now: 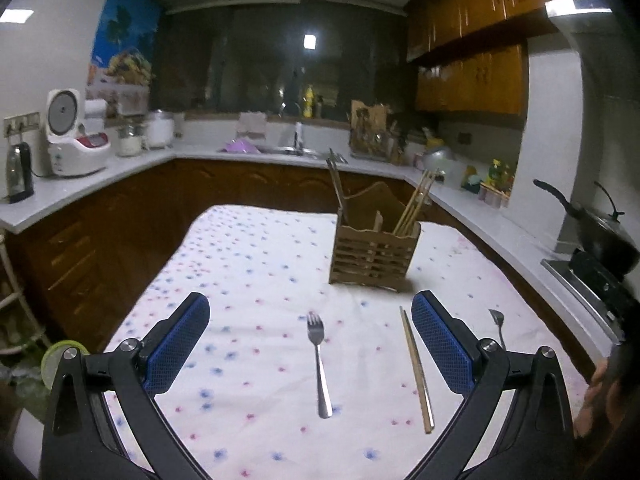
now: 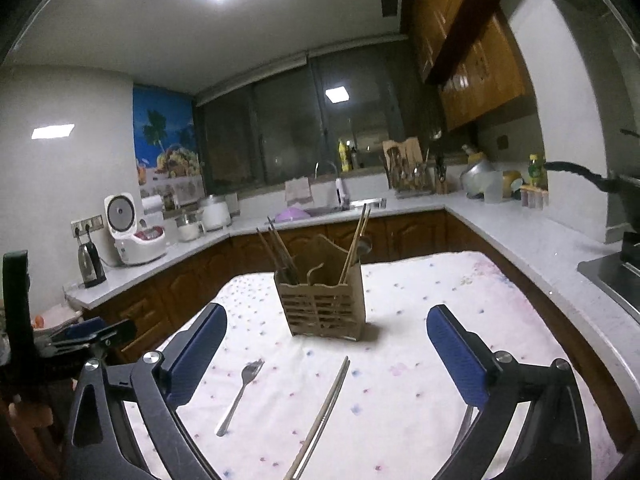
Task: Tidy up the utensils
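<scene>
Utensils on a floral-dotted tablecloth (image 1: 248,264). The left gripper (image 1: 310,312), jaws spread wide and holding nothing, hovers low over the cloth; the right gripper (image 2: 326,328), equally wide and empty, points at the holder. Left to right: a slender steel fork (image 1: 319,364), tines away; a pair of straight chopsticks (image 1: 417,370) lying together; a second metal utensil (image 1: 497,326), partly hidden. Behind stands a slatted wooden holder (image 1: 374,252), upright, with chopsticks leaning in its compartments.

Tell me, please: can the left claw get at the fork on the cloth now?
Probably yes. The left claw is open, and the fork lies flat between its fingers' lines, with nothing on it; the chopsticks lie apart.
</scene>
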`<state>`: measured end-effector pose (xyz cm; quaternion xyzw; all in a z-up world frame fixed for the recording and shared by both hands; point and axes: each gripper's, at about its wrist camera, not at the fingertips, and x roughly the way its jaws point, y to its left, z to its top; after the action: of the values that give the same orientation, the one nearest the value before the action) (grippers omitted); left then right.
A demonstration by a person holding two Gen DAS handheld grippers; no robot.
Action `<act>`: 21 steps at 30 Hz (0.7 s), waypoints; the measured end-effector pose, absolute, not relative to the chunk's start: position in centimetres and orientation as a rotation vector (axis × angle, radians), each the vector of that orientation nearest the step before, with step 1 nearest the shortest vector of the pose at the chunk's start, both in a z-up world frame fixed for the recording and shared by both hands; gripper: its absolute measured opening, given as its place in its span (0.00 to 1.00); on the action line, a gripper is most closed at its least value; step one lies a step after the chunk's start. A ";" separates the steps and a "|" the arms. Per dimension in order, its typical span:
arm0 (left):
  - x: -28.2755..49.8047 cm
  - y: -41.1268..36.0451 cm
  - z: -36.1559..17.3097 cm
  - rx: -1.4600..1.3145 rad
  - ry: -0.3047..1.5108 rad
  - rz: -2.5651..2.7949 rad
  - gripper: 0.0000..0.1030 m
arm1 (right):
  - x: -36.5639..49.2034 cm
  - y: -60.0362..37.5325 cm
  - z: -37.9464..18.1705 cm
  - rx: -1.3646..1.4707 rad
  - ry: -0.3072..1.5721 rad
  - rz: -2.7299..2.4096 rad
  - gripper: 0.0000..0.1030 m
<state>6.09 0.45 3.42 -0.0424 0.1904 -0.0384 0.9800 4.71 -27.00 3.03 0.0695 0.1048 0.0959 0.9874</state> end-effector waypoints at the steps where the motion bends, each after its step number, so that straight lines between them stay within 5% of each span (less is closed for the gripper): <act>1: 5.9 0.5 3.2 -0.083 0.379 -0.069 1.00 | 4.3 -26.9 2.7 0.133 0.196 0.190 0.99; 21: 3.8 -0.1 -3.1 -0.023 0.383 0.008 1.00 | 1.6 -25.8 -5.1 0.078 0.247 0.155 0.99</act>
<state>3.80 -0.10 -3.11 -0.0113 0.1901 0.0040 0.9817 1.59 -25.77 -5.12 0.0389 0.1229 0.0770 0.9887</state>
